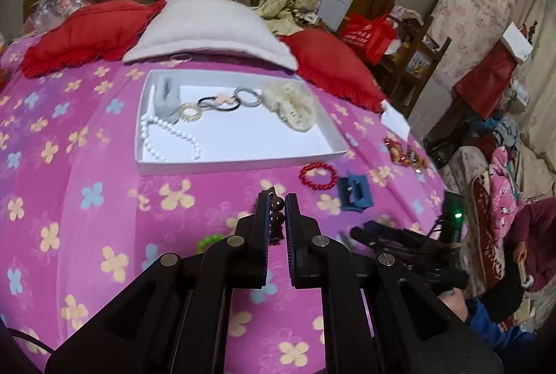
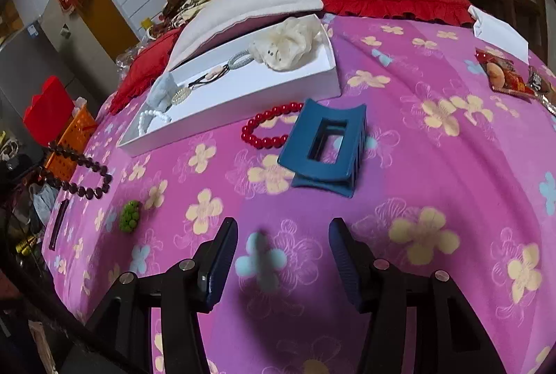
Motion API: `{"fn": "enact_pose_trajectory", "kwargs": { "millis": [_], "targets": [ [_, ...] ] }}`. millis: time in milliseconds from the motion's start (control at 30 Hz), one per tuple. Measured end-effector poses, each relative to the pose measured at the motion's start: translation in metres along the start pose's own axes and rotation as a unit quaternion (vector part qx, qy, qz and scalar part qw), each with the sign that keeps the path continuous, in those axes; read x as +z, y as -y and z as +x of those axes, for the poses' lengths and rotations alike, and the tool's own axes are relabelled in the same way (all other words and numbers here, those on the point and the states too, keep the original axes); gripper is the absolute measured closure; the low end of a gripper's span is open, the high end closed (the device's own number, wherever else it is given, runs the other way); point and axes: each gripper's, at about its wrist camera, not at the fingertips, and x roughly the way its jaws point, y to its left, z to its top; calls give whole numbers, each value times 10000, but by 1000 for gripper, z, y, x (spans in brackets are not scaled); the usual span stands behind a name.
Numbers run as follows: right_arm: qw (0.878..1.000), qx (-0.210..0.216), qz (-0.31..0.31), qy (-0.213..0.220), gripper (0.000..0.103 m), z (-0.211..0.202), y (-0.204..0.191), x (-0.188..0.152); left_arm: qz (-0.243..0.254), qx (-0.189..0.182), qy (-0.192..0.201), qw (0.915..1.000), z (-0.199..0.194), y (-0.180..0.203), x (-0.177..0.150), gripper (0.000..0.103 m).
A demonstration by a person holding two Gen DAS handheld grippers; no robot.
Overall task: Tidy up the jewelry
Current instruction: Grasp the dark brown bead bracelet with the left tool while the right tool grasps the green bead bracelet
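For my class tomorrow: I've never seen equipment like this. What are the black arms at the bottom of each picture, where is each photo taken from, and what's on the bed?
No robot here: a person holds a two-fingered gripper in each hand, each carrying a forward-looking camera. One picture looks along the left gripper, shut on a dark bead bracelet, which the other picture shows hanging above the bed's edge. That other picture looks along the right gripper, open and empty. On the pink flowered bedspread lie a white tray already holding pearls, hair ties and a cream scrunchie, plus a red bead bracelet, a blue hair claw and a green beaded piece.
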Motion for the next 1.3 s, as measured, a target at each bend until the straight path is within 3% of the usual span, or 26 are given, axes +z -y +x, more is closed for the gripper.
{"fn": "enact_pose_trajectory", "kwargs": {
  "millis": [300,533,633,700,767,900,1133,1167,1233,1300],
  "targets": [
    [9995,-58,-297,-118,51,-1,-19,-9,-797,734,-484,9929,30,-91,-37,96],
    [9936,326,-973,-474,51,22,-78,-11,-1356,858,-455,9860,32,-147,-54,96],
    [9893,468,-1261,-570,51,38,-109,-9,-1332,652,-280,9885,28,-151,-57,89],
    [9862,585,-1434,-583,51,48,-129,-8,-1225,576,-179,9906,26,-149,-60,69],
    [9827,666,-1624,-595,51,59,-148,-6,-1148,556,-126,9918,26,-148,-61,62],
    [9759,848,-1899,-661,56,75,-176,-7,-1106,254,-92,9935,29,-148,-63,62],
    [9751,712,-2015,-584,61,88,-190,-5,-789,352,-176,9961,39,-136,-67,61],
    [9762,661,-1989,-564,63,88,-189,-5,-772,360,-159,9962,39,-135,-67,60],
    [9783,622,-1902,-534,81,85,-186,-4,-761,355,-139,9964,39,-133,-69,60],
    [9810,599,-1764,-547,87,83,-182,-3,-680,433,-156,9966,39,-127,-72,61]
  ]
}}
